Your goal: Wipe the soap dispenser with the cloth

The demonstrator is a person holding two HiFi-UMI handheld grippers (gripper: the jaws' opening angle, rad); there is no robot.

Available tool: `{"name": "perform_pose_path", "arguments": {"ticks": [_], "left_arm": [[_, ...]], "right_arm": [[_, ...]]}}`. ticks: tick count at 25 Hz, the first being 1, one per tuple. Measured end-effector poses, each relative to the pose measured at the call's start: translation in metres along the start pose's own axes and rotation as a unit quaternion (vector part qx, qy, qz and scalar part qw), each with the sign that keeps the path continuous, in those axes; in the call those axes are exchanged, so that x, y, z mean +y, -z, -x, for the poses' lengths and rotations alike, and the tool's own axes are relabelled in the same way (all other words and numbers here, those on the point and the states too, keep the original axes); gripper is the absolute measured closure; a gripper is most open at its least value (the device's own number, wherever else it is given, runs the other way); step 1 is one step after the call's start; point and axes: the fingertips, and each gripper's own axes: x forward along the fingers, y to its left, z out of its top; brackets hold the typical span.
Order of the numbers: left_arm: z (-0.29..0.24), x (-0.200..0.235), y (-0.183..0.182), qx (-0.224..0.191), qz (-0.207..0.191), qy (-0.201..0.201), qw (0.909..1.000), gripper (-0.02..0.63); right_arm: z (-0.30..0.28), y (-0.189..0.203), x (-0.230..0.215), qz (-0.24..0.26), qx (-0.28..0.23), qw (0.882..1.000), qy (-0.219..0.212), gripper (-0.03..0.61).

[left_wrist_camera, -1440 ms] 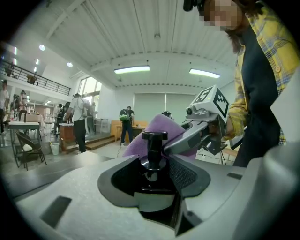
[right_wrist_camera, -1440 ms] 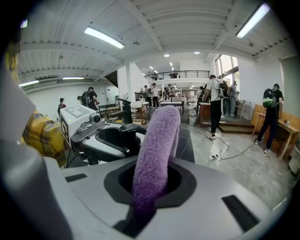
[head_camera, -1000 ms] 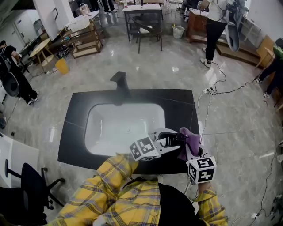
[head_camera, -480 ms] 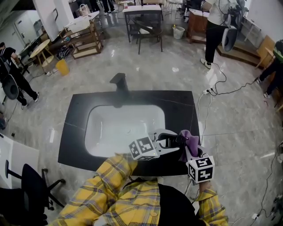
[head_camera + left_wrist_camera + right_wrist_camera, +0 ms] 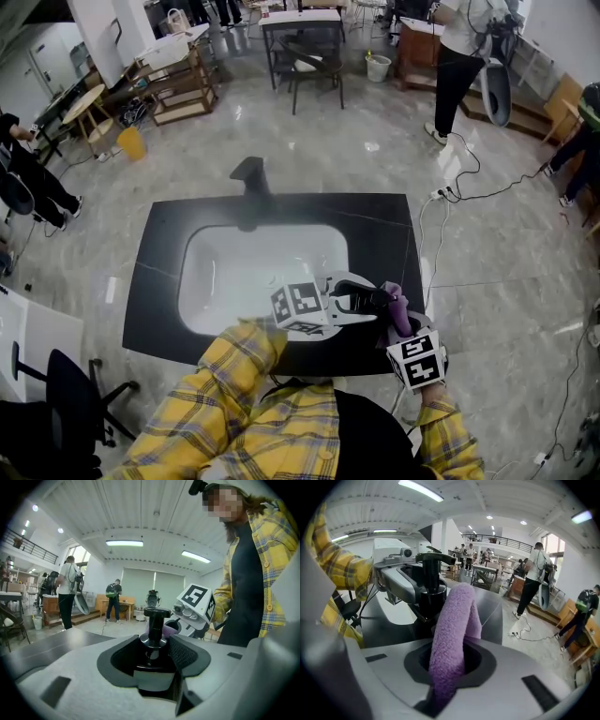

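Clamping the soap dispenser [image 5: 156, 620] in the left hand-held gripper [image 5: 364, 300], pinching the purple cloth [image 5: 454, 620] in the right hand-held gripper [image 5: 399, 317] beside it.

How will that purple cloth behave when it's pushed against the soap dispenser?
Probably floppy: the cloth folds over itself above the right gripper. Its fuzzy pile likely grips rather than slides on the soap dispenser. It looks light.
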Motion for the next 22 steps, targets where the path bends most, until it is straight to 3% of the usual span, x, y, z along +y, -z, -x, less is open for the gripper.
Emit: {"name": "perform_pose_path", "arguments": {"ticks": [3,6,8,11,17,20,22], "left_arm": [[-0.001,0.001,-0.001,0.014,-0.002,-0.011,0.9998,0.429],[0.003,0.005,-0.005,0.009,-0.003,-0.070,0.9975,0.370],[0.009,0.006,-0.014,-0.021,0.012,-0.112,0.9935,0.365],[0.014,0.006,-0.024,-0.046,0.042,-0.177,0.9822,0.364],[-0.001,0.003,-0.018,0.017,0.028,-0.306,0.9513,0.364],[-0.002,0.009,-0.010,0.030,0.032,-0.344,0.9379,0.365],[-0.003,0.011,-0.009,0.027,0.039,-0.344,0.9377,0.411]], "right_arm": [[0.003,-0.001,-0.005,-0.053,-0.017,0.998,0.001,0.541],[0.015,-0.004,-0.015,-0.106,-0.051,0.993,0.012,0.541],[0.022,-0.007,-0.022,-0.119,-0.067,0.990,0.023,0.541],[0.027,-0.013,-0.029,-0.125,-0.082,0.988,0.034,0.541],[0.028,-0.023,-0.027,-0.120,-0.096,0.987,0.039,0.541],[0.028,-0.026,-0.025,-0.118,-0.098,0.987,0.042,0.541],[0.029,-0.028,-0.026,-0.117,-0.100,0.987,0.042,0.541]]}}
